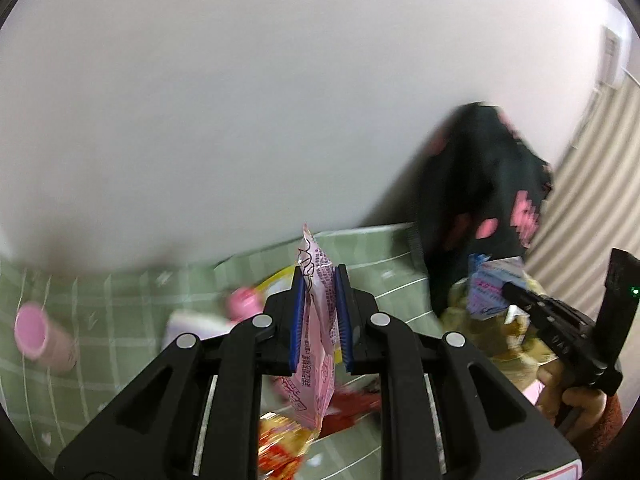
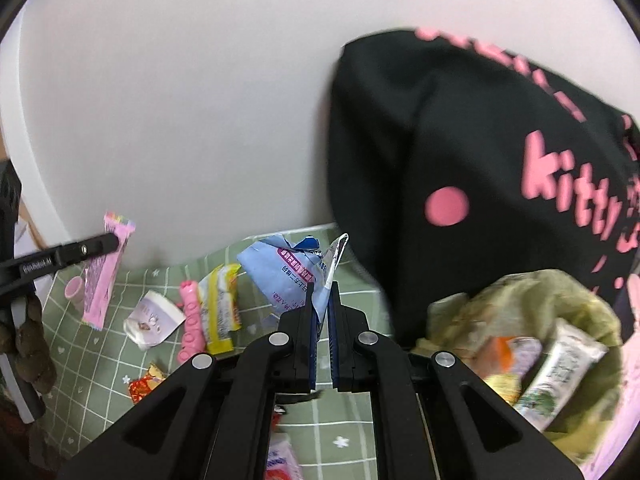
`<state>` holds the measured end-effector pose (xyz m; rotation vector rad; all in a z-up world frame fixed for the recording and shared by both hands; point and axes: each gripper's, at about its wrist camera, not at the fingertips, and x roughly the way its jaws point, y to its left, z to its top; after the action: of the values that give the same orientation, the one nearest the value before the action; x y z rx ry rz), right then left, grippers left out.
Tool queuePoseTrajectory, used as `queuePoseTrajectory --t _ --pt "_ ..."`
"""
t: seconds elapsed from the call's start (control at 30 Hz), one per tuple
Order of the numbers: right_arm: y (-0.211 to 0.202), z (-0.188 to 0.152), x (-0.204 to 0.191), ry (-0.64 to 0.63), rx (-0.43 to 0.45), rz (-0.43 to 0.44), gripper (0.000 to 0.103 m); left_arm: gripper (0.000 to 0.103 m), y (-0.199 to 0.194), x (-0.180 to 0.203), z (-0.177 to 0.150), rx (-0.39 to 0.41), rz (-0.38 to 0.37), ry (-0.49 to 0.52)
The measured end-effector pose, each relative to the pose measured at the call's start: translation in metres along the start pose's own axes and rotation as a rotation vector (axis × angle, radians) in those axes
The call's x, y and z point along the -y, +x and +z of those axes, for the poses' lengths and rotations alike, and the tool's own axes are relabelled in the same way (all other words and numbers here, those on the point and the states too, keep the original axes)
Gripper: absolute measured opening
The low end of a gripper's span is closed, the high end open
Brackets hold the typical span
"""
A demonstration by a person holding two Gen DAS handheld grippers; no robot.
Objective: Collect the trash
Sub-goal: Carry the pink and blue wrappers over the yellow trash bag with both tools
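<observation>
My left gripper (image 1: 320,316) is shut on a pink snack wrapper (image 1: 318,344), lifted above the green checked cloth (image 1: 120,320); the right wrist view shows it too, as the pink wrapper (image 2: 102,276) at the left. My right gripper (image 2: 320,320) is shut on a crumpled light-blue wrapper (image 2: 280,272), seen from the left as the blue wrapper (image 1: 492,288). To the right stands a bin lined with a yellow-green bag (image 2: 580,308), with several wrappers inside. On the cloth lie a yellow packet (image 2: 218,308) and a small red-gold wrapper (image 2: 146,384).
A black bag with pink lettering (image 2: 500,168) leans on the white wall behind the bin. A pink cup (image 1: 36,338), a pink ridged toy (image 2: 190,320) and a white crumpled cup (image 2: 152,318) lie on the cloth. A hand (image 1: 576,396) holds the right gripper.
</observation>
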<state>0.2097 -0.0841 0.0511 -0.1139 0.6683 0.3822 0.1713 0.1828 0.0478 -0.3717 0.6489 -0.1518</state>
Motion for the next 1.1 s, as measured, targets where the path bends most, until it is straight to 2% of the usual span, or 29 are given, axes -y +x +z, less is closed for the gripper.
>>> queuePoseTrajectory --t 0.23,0.33,0.57,0.63,0.73,0.9,1.1 --pt "-0.045 0.000 0.031 0.035 0.070 -0.102 0.006 0.014 0.008 0.079 0.021 0.037 -0.143 0.196" --pt "-0.061 -0.004 0.044 0.051 0.086 -0.150 0.006 0.014 0.015 0.106 0.022 0.030 -0.218 0.249" --pt "-0.099 -0.019 0.081 0.100 0.112 -0.283 0.006 0.014 0.041 0.147 0.018 -0.035 -0.403 0.244" --pt "-0.110 -0.025 0.097 0.134 0.116 -0.315 0.006 0.014 0.048 0.158 0.017 -0.061 -0.481 0.226" --pt "-0.128 -0.035 0.124 0.206 0.123 -0.351 0.006 0.014 0.059 0.178 0.015 -0.091 -0.556 0.215" --pt "-0.140 -0.048 0.149 0.257 0.126 -0.386 0.006 0.014 0.072 0.205 0.007 -0.139 -0.638 0.212" --pt "-0.145 -0.062 0.171 0.305 0.133 -0.383 0.006 0.014 0.089 0.251 0.000 -0.157 -0.666 0.260"
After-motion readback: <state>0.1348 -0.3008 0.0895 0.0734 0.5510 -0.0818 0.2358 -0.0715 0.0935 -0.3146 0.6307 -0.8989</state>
